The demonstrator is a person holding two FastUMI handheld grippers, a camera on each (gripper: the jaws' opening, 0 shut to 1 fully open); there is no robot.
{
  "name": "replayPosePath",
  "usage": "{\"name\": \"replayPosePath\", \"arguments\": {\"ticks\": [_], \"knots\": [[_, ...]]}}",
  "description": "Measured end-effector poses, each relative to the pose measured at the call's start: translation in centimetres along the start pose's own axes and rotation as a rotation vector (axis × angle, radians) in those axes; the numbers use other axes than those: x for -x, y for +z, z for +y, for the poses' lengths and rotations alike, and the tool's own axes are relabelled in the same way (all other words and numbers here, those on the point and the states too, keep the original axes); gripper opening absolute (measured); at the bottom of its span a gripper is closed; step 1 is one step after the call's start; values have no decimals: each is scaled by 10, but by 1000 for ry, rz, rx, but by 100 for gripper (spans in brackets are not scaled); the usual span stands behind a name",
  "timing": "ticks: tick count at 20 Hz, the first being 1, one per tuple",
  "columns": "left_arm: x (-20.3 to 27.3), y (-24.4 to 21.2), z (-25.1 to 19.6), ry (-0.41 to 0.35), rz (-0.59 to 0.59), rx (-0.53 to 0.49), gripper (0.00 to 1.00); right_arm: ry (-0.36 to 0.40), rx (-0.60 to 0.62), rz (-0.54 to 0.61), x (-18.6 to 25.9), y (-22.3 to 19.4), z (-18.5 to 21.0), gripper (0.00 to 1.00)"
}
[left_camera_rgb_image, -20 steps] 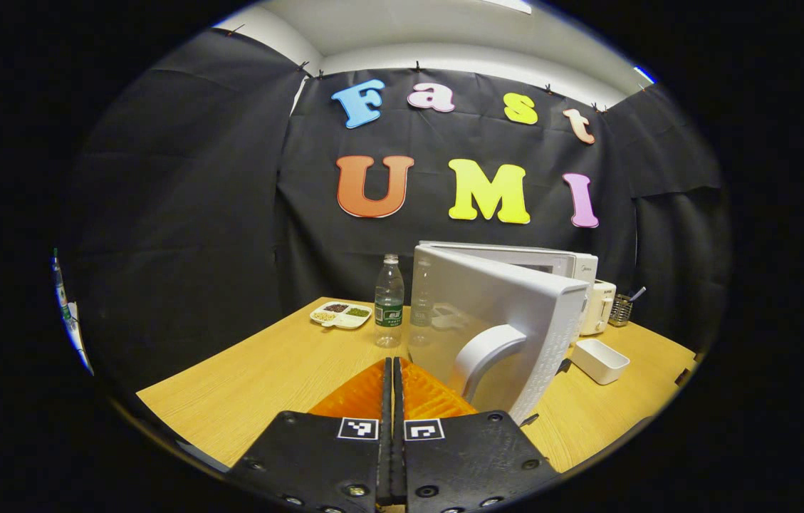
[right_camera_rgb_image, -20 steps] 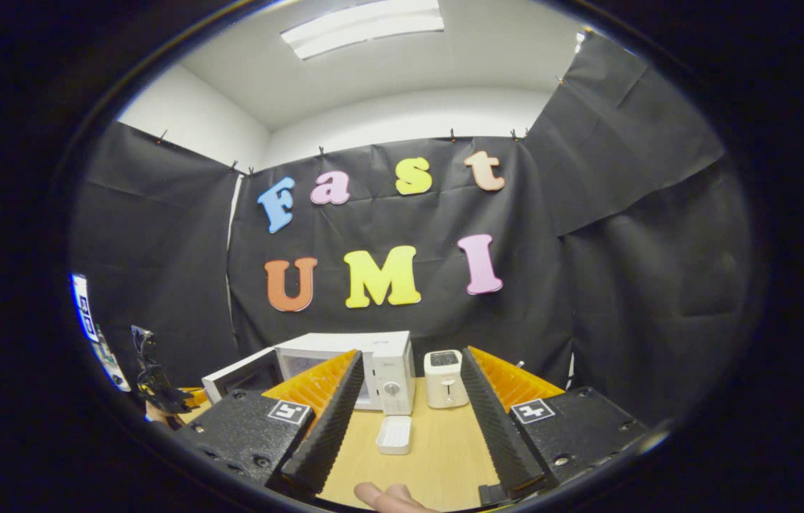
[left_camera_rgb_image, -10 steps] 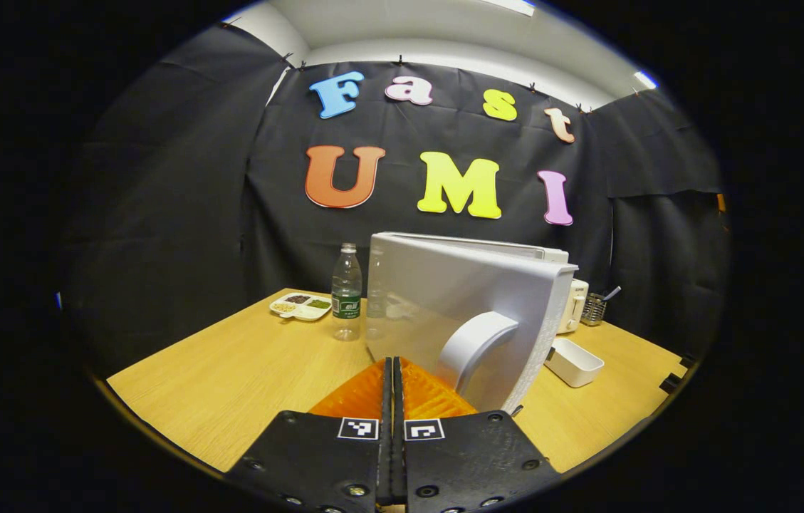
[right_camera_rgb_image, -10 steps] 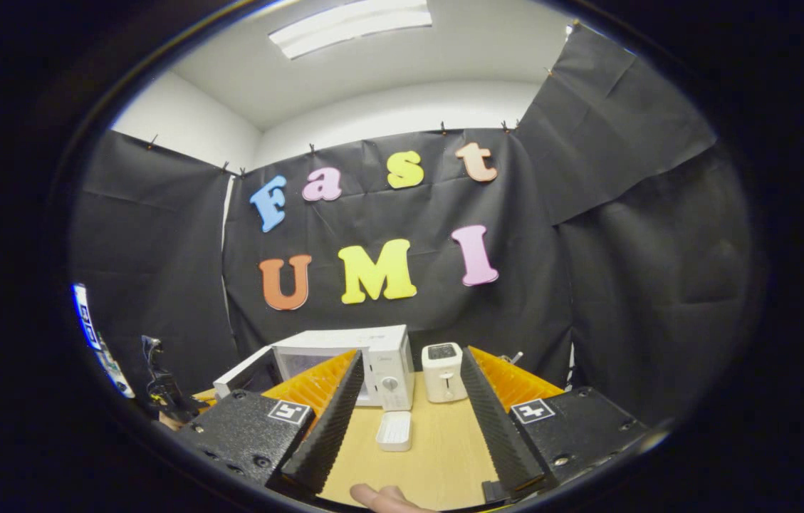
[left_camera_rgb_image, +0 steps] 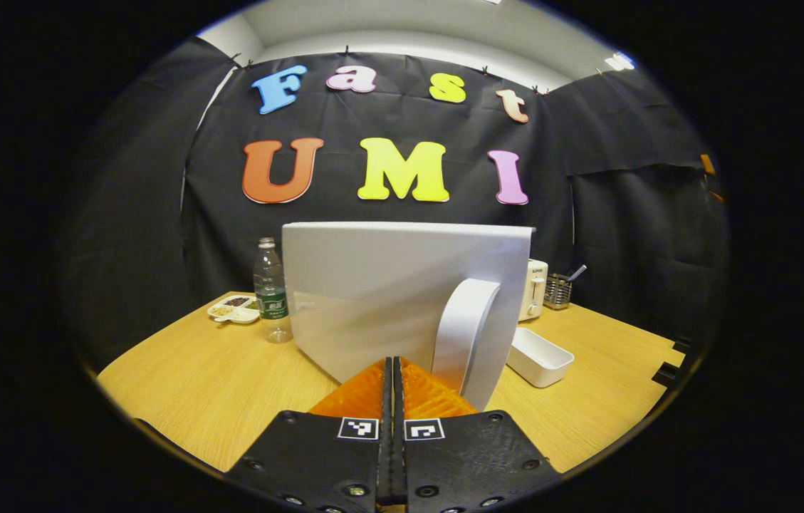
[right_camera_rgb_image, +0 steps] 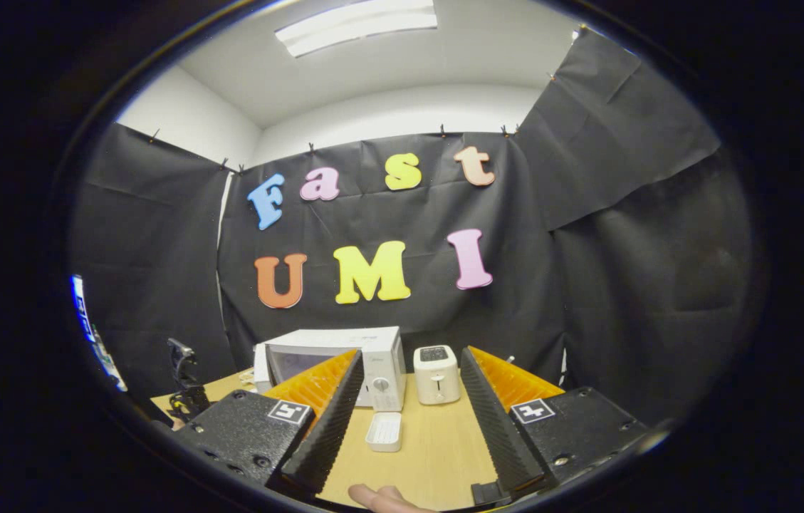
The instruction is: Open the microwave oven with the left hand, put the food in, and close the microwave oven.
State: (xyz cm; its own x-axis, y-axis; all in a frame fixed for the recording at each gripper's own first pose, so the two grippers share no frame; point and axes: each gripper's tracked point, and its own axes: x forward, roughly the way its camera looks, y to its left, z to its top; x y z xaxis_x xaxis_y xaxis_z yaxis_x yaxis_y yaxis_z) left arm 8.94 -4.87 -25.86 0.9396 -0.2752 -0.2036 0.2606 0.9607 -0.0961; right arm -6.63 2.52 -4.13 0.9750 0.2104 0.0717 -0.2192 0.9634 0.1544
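I judge the task close to its end. In the left gripper view the microwave door [left_camera_rgb_image: 402, 292] stands broad across the middle of the frame, its curved handle [left_camera_rgb_image: 469, 335] just right of centre, and my left tool [left_camera_rgb_image: 392, 377] sits at the bottom centre with its fingers pressed together, pinching nothing, its tips near the lower edge of the door. Whether they touch it I cannot tell. In the right gripper view the microwave oven [right_camera_rgb_image: 334, 363] at lower left of centre looks shut or very nearly so, the door lying flat against the front beside the control panel. So the closing push is what I take to be in hand. What is left, by my reading, is to seat the latch and draw the left tool off.

The food I cannot place: the oven's inside is hidden behind the door in both views, so I cannot confirm it went in.

The right tool [right_camera_rgb_image: 409, 399] is spread wide and holds nothing; between its fingers lie the bare worktop [right_camera_rgb_image: 430, 456], a small white dish [right_camera_rgb_image: 384, 431] and a toaster [right_camera_rgb_image: 437, 374] beyond it.

The left gripper view adds what the other lacks: a water bottle [left_camera_rgb_image: 271, 292] and a divided plate [left_camera_rgb_image: 234, 311] at the left, and a utensil holder [left_camera_rgb_image: 558, 288] at the right behind the toaster. The right gripper view gives the oven's whole front and a fingertip [right_camera_rgb_image: 380, 496] at the bottom edge.
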Motion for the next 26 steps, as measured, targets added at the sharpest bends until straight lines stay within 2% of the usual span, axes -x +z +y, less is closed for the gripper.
{"name": "replayPosePath", "arguments": {"ticks": [3, 7, 13, 18, 23, 26], "knots": [[-21, 5, -23, -35, 0, -2, 0, -5, -2, 6, -2, -4, -3, 88], [-47, 10, -42, -40, 4, -29, 0, -28, 5, 8, 3, -1, -11, 88], [-93, 31, -69, -92, -30, 42, 0, -30, 2, 4, 1, -3, -18, 88], [-133, 28, -74, -62, -4, -9, 0, -46, 12, -11, 1, -1, -30, 88], [-165, 30, -76, -25, 8, 32, 0, -58, 11, 0, -3, -7, -39, 88], [-182, 35, -75, 2, 10, 19, 0, -56, 7, 14, -4, -10, -44, 88]]}}
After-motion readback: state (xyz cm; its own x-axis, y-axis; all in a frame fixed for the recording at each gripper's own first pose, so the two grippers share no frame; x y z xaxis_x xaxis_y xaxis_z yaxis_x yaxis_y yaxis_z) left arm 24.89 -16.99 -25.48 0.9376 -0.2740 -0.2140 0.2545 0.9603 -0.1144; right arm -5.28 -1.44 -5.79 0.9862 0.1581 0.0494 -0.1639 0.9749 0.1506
